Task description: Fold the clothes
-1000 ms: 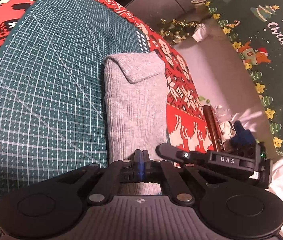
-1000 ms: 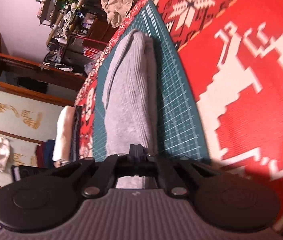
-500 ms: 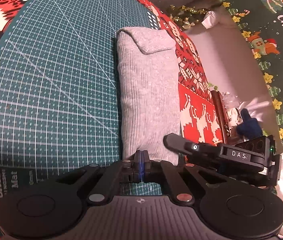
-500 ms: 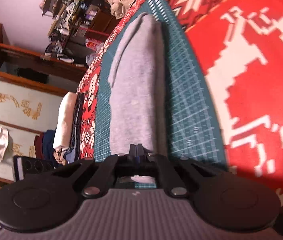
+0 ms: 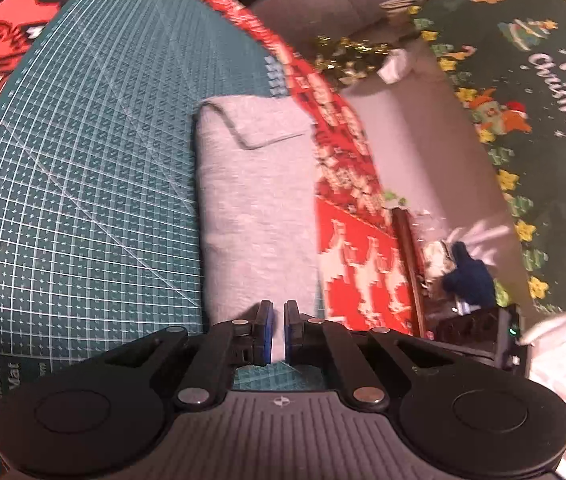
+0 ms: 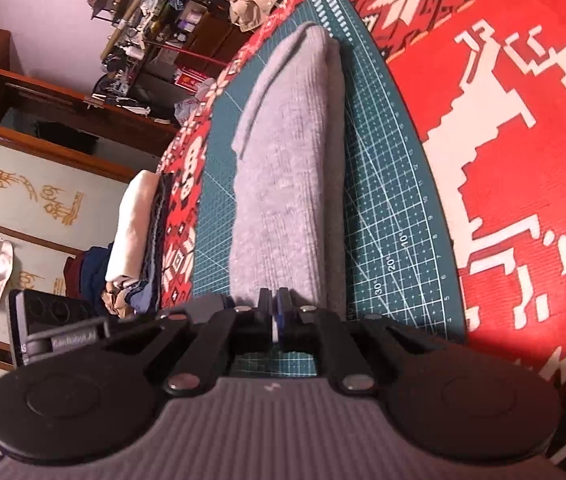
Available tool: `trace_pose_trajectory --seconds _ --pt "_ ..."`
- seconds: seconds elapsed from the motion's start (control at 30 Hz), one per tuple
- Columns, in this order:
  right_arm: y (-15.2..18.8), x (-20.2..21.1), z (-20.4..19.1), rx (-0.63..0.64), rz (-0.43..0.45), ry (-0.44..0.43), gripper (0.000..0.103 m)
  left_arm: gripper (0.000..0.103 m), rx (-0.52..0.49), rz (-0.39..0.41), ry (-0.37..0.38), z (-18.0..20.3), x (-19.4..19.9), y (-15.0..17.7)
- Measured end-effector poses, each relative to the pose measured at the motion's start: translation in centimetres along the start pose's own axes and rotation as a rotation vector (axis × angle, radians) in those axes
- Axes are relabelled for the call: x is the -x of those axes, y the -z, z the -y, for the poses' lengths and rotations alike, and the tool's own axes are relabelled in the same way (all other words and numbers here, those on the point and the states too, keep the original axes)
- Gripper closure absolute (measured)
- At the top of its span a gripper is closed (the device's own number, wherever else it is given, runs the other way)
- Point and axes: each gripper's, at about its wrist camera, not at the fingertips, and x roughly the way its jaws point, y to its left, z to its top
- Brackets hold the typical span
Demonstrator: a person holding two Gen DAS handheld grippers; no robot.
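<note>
A grey ribbed garment (image 5: 257, 208), folded into a long narrow bundle, lies on the green cutting mat (image 5: 83, 184). It also shows in the right wrist view (image 6: 287, 184). My left gripper (image 5: 278, 332) sits at the bundle's near end, its jaws a small gap apart with grey cloth showing between them. My right gripper (image 6: 274, 320) is at the bundle's other end, its jaws nearly together around a thin edge of the cloth. The other gripper's body shows in each view's lower corner.
The mat lies on a red Christmas tablecloth (image 6: 523, 128). A stack of folded clothes (image 6: 139, 232) sits at the table's left edge in the right wrist view. A green Christmas rug (image 5: 531, 100) and floor clutter lie beyond the table edge.
The left gripper's jaws have parted a little; they were pressed together before. The right gripper's jaws show a thin gap. The bundle has stayed flat on the mat.
</note>
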Motion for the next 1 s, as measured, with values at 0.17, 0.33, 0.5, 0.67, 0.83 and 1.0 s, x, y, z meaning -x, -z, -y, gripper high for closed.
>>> trace_pose_trajectory --seconds 0.17,0.33,0.5,0.67,0.83,1.0 --pt "0.0 0.5 1.0 -0.023 0.021 0.020 0.103 0.100 0.053 -0.028 -0.011 -1.4 -0.2 0.5" --pt "0.0 1.1 1.2 -0.034 0.021 0.023 0.103 0.100 0.020 -0.027 -0.038 -0.6 0.8 0.8" --pt "-1.2 2.2 -0.2 -0.009 0.038 -0.011 0.100 0.100 -0.024 0.007 0.034 1.4 2.0 -0.1" --pt "-3.8 1.8 -1.3 0.025 0.087 -0.027 0.099 0.100 -0.060 0.068 0.055 2.4 0.0 -2.6" --pt "-5.7 0.3 -0.1 0.011 0.116 0.002 0.100 0.100 -0.011 0.068 -0.034 0.5 -1.4 -3.2" --pt "-6.2 0.4 2.2 -0.046 0.115 0.000 0.103 0.101 0.061 0.082 0.000 -1.0 -0.6 -2.6"
